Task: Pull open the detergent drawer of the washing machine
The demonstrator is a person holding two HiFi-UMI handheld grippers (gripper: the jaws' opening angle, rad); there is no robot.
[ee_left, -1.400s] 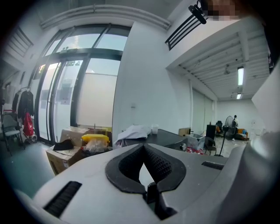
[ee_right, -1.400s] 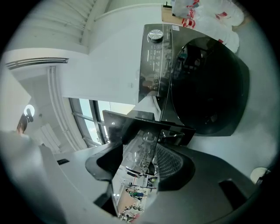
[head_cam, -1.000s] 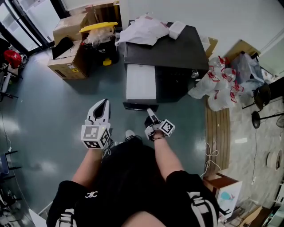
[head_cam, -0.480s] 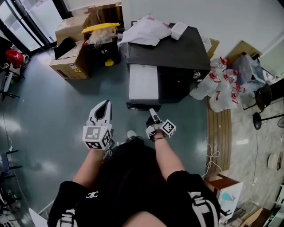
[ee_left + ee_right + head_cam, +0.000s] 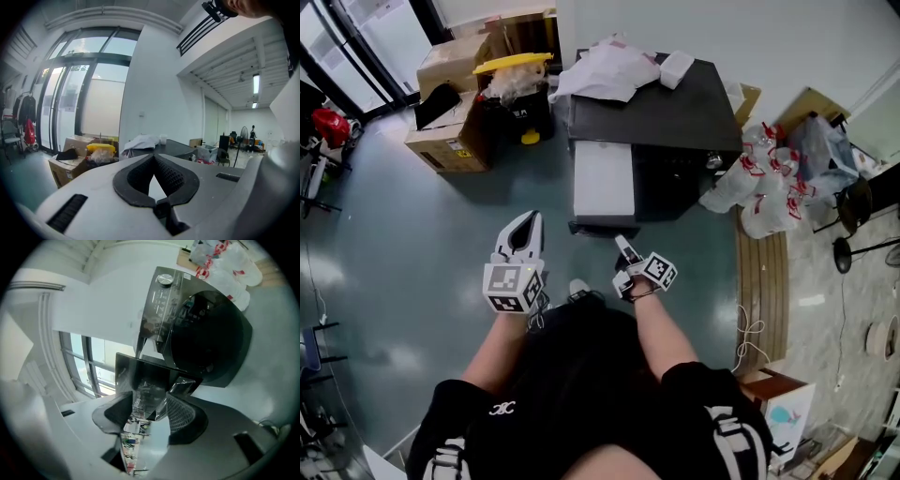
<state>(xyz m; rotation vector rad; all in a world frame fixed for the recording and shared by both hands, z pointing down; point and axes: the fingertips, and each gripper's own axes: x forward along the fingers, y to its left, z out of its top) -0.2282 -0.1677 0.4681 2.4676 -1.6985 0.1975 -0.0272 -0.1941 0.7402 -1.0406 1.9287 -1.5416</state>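
Observation:
The black washing machine (image 5: 675, 112) stands ahead of me, its round door (image 5: 211, 343) shut. Its detergent drawer (image 5: 603, 178) is pulled far out, white inside, with a glossy black front panel (image 5: 600, 227). My right gripper (image 5: 622, 246) is at that panel's right end. In the right gripper view the panel (image 5: 145, 380) lies between the two pads of my right gripper (image 5: 150, 411), which close on it. My left gripper (image 5: 528, 217) hovers over the floor left of the drawer, touching nothing. Its fingertips meet in the left gripper view (image 5: 153, 157), with nothing between them.
Cardboard boxes (image 5: 450, 122) and a yellow-lidded bin (image 5: 517, 80) sit left of the machine. A white cloth (image 5: 605, 70) lies on its top. Plastic bags (image 5: 759, 178) pile up at its right, beside a wooden floor strip (image 5: 759, 281). The floor is grey-green (image 5: 412, 244).
The right gripper has turned slightly at the drawer's front panel. The drawer stands as far out as before, and the left gripper has stayed put.

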